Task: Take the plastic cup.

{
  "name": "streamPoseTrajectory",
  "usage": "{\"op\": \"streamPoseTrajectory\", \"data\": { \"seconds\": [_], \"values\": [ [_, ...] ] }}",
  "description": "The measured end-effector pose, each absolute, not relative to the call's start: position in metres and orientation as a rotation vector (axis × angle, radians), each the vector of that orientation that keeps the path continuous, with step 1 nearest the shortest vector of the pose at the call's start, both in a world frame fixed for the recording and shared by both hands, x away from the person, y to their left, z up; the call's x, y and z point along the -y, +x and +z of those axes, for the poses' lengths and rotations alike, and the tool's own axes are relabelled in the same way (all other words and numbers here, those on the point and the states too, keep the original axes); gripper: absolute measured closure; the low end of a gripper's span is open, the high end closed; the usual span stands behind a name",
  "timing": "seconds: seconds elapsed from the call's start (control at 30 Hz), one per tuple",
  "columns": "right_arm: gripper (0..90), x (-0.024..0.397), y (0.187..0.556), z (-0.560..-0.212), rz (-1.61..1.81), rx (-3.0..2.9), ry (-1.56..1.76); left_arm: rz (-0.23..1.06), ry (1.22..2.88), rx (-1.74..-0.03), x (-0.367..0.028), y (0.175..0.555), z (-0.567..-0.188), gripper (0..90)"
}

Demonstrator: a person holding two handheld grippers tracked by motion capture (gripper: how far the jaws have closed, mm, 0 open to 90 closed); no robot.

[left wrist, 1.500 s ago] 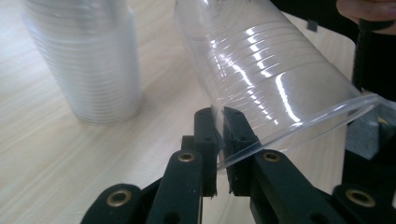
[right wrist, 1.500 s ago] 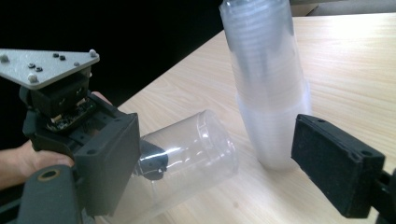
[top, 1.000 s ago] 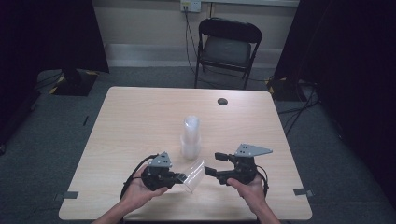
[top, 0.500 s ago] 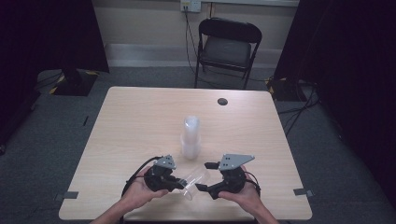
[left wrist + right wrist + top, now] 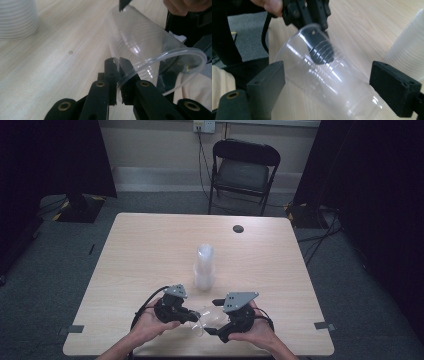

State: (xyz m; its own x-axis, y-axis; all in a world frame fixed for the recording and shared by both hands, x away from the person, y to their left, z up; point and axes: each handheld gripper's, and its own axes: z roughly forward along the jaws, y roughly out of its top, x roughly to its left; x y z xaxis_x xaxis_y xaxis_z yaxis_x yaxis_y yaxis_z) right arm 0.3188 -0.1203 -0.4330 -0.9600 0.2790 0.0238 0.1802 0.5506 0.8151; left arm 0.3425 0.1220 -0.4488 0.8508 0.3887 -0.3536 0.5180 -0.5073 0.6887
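Observation:
A clear plastic cup [image 5: 140, 42] lies tilted just above the table, its rim pinched by my left gripper [image 5: 119, 67], which is shut on it. In the high view the left gripper [image 5: 196, 318] sits near the front edge with the cup [image 5: 205, 312] pointing right. My right gripper [image 5: 329, 75] has just been opening its jaws; they stand wide on either side of the cup's [image 5: 332, 82] body, and its pads [image 5: 395, 87] are not touching it. The right gripper [image 5: 214, 317] faces the left one. A stack of cups [image 5: 204, 267] stands upright behind both.
The wooden table [image 5: 150, 250] has a small dark disc [image 5: 238, 228] near its far edge. A black folding chair [image 5: 242, 172] stands beyond the table. The cup stack [image 5: 409, 50] is close on the right gripper's right side. Cables trail from both grippers.
My right gripper has moved left and down toward the cup, and its jaws have spread wide around the cup's body. The left gripper and the cup stack have stayed put.

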Motion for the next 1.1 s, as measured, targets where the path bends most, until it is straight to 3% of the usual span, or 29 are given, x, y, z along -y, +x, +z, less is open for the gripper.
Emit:
{"op": "streamPoseTrajectory", "data": {
  "seconds": [0.67,1.1],
  "values": [
    [12.5,0.097,0.312,-0.441,1.215,-2.646,0.301,-0.325,2.033,-0.78,-0.117,0.348,-0.446,86.9],
    [21.3,0.085,0.305,-0.442,1.176,-2.611,0.242,-0.351,2.045,-0.813,-0.108,0.348,-0.448,86.6]
  ]
}}
